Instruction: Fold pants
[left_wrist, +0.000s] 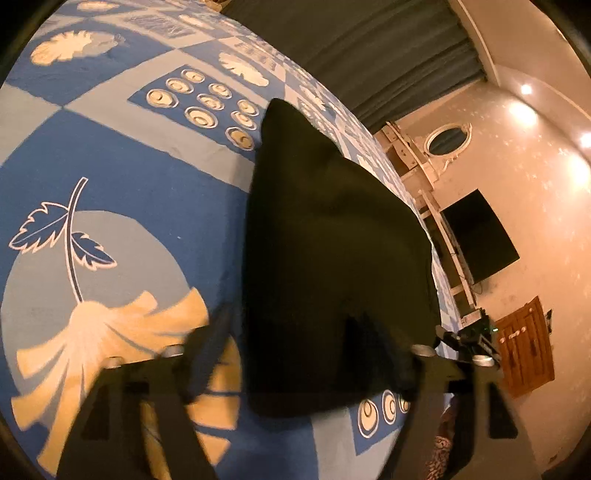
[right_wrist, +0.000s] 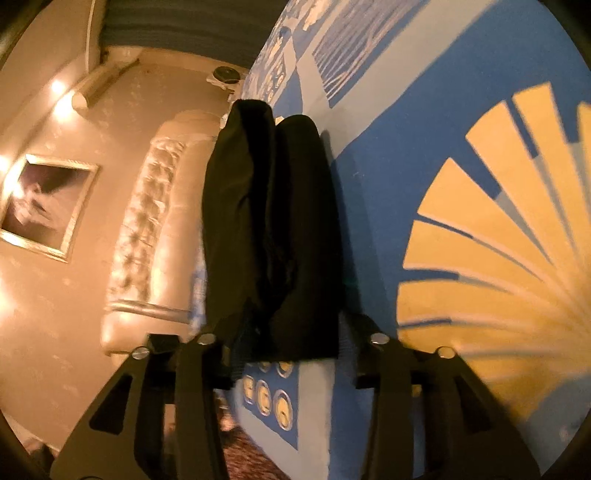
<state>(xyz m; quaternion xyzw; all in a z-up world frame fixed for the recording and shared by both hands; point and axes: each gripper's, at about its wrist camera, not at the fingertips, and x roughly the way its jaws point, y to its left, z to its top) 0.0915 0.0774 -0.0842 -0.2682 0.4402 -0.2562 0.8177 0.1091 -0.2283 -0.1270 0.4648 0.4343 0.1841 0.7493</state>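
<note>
I'm in a home bedroom. Bed (left_wrist: 122, 155) with a blue patterned sheet, tufted headboard (right_wrist: 147, 221) at its edge, framed picture (right_wrist: 44, 206) on the wall, wall TV (left_wrist: 476, 236), oval mirror (left_wrist: 447, 138), dark curtain (left_wrist: 369, 55), wooden cabinet (left_wrist: 524, 350).

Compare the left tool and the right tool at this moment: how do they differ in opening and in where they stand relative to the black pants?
The left tool stands wide, spanning the pants' broad near edge; the right tool stands narrower, its fingers flanking the near end of the bundled pants. The left tool's fingers are motion-blurred; the right's look sharper. Both tools stand open, pressing nothing, over the blue patterned bedspread.
</note>
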